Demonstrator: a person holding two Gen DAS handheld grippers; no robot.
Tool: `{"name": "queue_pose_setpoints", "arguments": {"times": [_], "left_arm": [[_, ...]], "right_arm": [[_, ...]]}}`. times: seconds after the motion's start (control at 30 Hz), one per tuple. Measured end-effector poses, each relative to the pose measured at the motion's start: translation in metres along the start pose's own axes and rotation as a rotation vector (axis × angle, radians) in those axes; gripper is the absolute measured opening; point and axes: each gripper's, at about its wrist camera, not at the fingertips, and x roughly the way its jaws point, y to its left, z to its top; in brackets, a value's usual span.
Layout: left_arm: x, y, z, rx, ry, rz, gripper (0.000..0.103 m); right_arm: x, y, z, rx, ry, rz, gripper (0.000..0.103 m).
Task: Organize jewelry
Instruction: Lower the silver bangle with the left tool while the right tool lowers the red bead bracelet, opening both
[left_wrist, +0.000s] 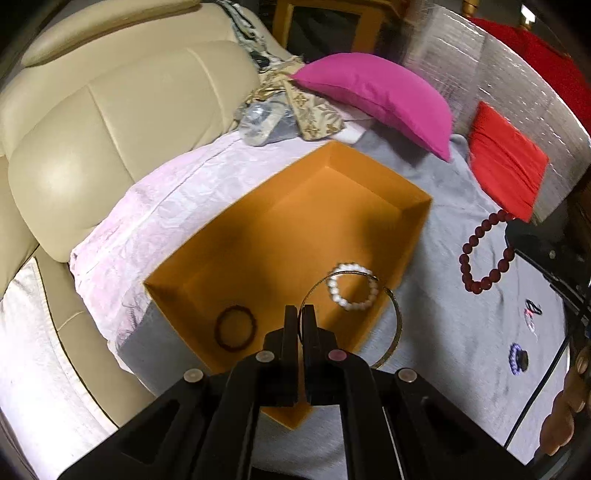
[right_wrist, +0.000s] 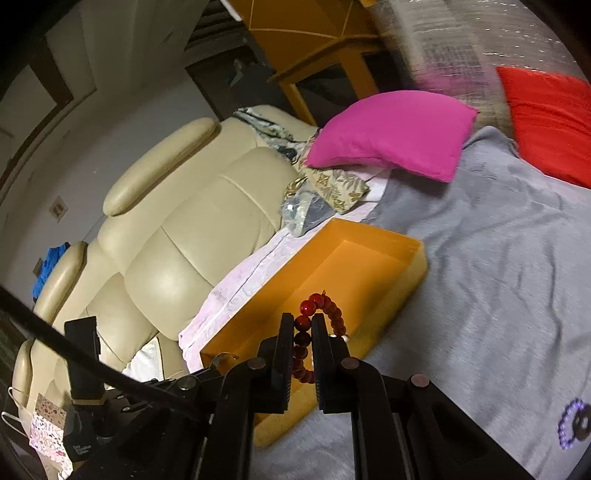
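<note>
Two pieces gripped, one per claw. Left claw (left_wrist: 300, 309) pressed together on a thin gold-coloured metal bangle (left_wrist: 399, 321), hoop arching out toward two o'clock from the fingertips, above the near corner of the open orange rectangular box (left_wrist: 295, 221). Right claw (right_wrist: 303, 319) clamped on a dark red round-bead bracelet (right_wrist: 330, 308), loop sticking up at twelve o'clock over the box's near edge; seen from the left wrist dangling at three o'clock of the box, above the grey fleece blanket (left_wrist: 443, 332). Inside the box: a white bead bracelet (left_wrist: 352, 286) at five o'clock on the floor, a thin dark brown bangle (left_wrist: 235, 327) at seven o'clock, well apart. Out on the blanket at four o'clock, a purple bead bracelet (left_wrist: 517, 358). Beyond the box at twelve o'clock, a magenta fabric cushion (left_wrist: 376, 96); at ten o'clock, a cream leather sofa (left_wrist: 110, 129).
</note>
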Motion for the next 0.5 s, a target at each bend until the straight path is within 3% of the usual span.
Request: {"name": "queue_pose_setpoints", "arguments": {"times": [0.5], "left_arm": [[0.055, 0.033, 0.03, -0.062, 0.049, 0.052, 0.002]], "right_arm": [[0.109, 0.007, 0.026, -0.033, 0.122, -0.016, 0.011]]}}
